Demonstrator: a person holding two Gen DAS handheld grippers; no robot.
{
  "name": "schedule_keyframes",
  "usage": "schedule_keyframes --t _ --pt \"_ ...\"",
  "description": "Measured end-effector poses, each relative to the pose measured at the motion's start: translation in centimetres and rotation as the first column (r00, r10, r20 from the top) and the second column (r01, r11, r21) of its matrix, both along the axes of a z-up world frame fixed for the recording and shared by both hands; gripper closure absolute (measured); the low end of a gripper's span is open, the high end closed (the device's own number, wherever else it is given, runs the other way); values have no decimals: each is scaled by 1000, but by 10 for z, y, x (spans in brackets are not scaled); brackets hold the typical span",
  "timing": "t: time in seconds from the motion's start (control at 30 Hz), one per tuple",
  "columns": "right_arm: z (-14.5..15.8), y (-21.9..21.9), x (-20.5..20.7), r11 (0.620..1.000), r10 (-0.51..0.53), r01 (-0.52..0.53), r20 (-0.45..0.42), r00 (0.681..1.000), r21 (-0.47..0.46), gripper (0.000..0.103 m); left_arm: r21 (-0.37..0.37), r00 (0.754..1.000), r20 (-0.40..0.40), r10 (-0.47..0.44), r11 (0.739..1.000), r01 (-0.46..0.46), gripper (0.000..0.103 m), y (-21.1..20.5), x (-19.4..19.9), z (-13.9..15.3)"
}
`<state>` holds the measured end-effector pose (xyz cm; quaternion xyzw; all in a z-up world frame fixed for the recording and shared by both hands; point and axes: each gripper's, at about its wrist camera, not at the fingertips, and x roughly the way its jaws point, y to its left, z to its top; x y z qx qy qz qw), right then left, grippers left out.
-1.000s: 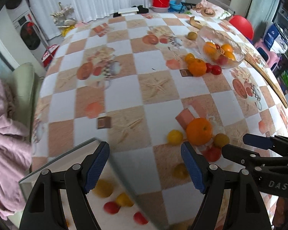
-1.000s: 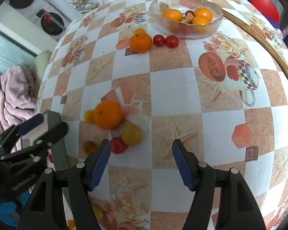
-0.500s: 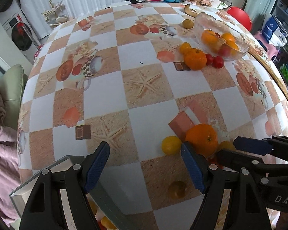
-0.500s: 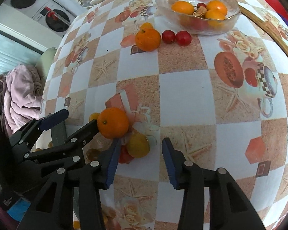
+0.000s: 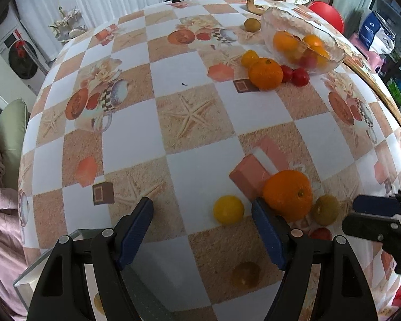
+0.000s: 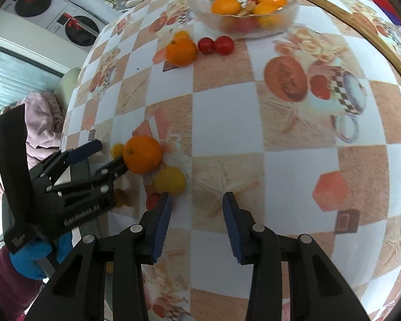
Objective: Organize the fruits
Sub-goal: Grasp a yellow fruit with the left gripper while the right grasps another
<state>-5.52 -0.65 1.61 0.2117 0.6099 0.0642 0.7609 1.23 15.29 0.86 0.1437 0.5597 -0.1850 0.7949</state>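
fruits loose on checked table, more in glass bowl
left gripper jaws apart, empty, beside orange and yellow fruit; right gripper jaws closing, nothing between, yellow fruit just ahead

orange, sm. yellow fruit beside

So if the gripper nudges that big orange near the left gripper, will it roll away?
Probably a little. The big orange is round and sits loose on the flat tablecloth, so a push could roll it. The yellow-green fruit looks pressed against it and may get bumped. Its skin looks firm, likely fine to grip.
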Motion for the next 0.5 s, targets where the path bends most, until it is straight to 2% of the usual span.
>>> schedule_keyframes --t 0.07,0.13,0.2,0.23,0.37,0.5 --pt "0 1 -1 1000 0 0 7 1000 10 60 -8 1000 4 -3 1000 3 34 -1 -2 1" --pt "2 4 1 1000 4 -4 19 1000 19 60 -11 1000 12 -14 1000 15 46 -3 -5 3" --pt "2 9 4 1000 13 -14 25 1000 27 60 -21 1000 10 -24 999 25 64 -5 -6 5" --pt "1 11 5 999 19 -19 26 999 27 60 -27 1000 6 -26 999 26 68 -5 -6 5" --pt "-3 20 10 999 42 -42 23 999 28 60 -62 1000 -15 -25 998 24 79 -2 -5 7" --pt "-3 30 18 997 73 -74 35 997 15 60 -73 1000 -24 -11 997 10 79 1 -7 8"
